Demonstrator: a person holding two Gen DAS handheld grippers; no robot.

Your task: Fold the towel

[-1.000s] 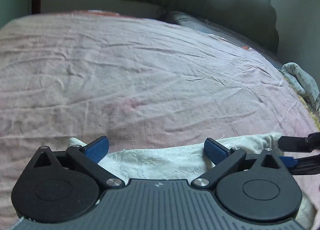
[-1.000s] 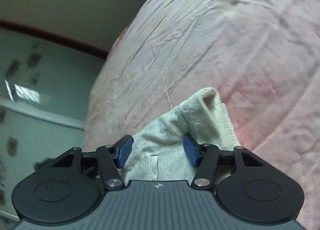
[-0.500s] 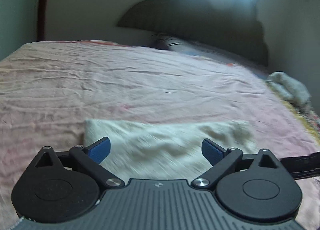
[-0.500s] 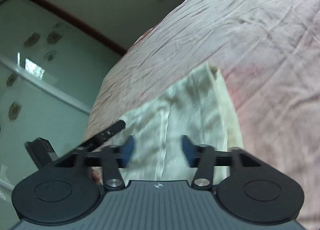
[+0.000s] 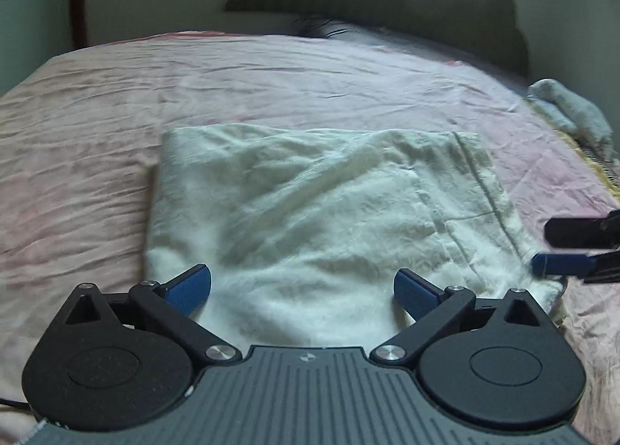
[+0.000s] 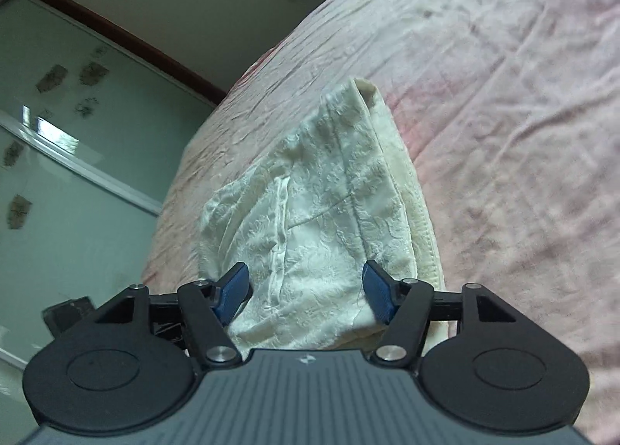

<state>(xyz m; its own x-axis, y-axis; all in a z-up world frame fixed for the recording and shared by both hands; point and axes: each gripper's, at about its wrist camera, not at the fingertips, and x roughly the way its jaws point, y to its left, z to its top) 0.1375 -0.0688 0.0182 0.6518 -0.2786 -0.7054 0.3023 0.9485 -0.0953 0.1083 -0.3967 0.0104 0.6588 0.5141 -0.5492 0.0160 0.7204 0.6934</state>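
towel folded on the pink bedsheet; left gripper and right gripper gape wide, holding nothing, the right's jaws just opened. regrip both near corners evenly before folding.

Towel flat on bed, pillow behind it.

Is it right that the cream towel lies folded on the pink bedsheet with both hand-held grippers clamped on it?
Not quite. The left wrist view shows the left hand-held gripper open and the right wrist view the right hand-held gripper open. The towel does lie folded on the bedsheet.
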